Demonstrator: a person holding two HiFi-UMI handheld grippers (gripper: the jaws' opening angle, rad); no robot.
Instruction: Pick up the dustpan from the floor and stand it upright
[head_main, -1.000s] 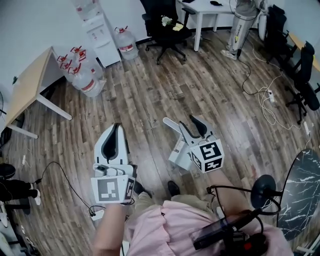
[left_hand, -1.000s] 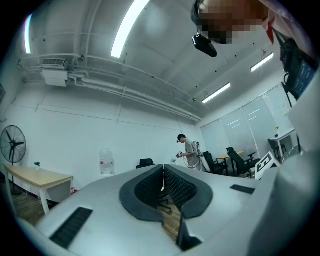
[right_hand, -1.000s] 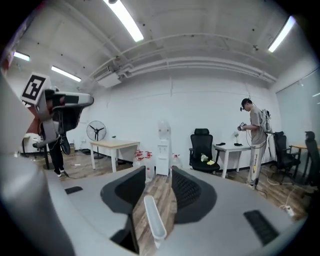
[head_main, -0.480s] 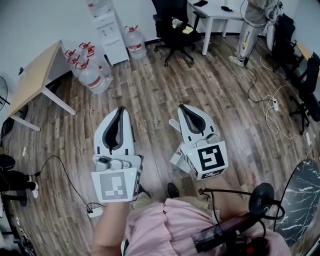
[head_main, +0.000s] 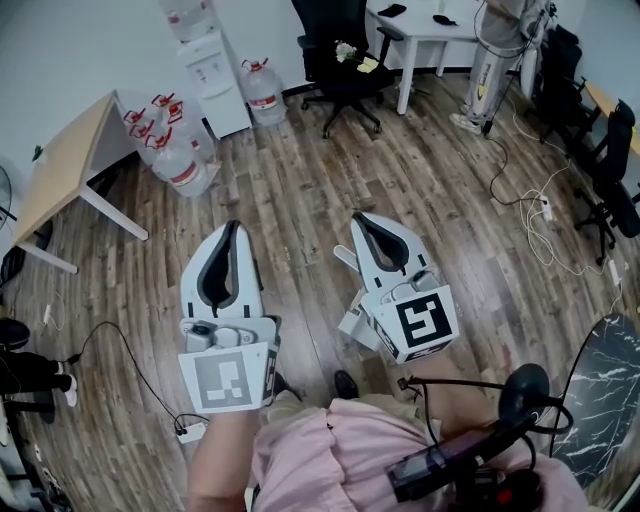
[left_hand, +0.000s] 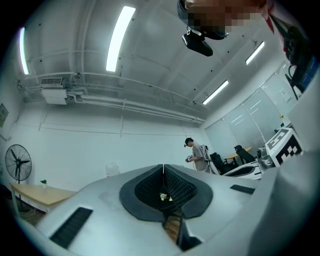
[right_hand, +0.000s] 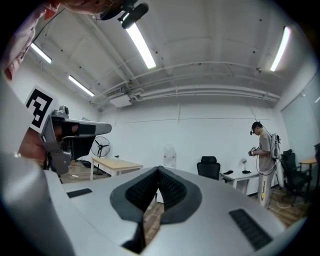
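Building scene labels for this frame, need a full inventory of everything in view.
dustpan: one, white-grey, floor centre, partly covered
water dispenser: one, white, far wall
water jugs: several, clear with red caps, beside the water dispenser
wooden table: one, tan, left
office chair: one, black, by white desk
person: one, standing, far right
cables: several, floor right
left gripper: one, white, shut, empty
right gripper: one, white, shut, empty

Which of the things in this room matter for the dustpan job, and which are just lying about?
For the job:
- left gripper, shut, empty
- right gripper, shut, empty
- white piece on the floor, partly hidden under the right gripper, probably the dustpan

Lying about:
- water bottles
- water dispenser
- office chair
- wooden table
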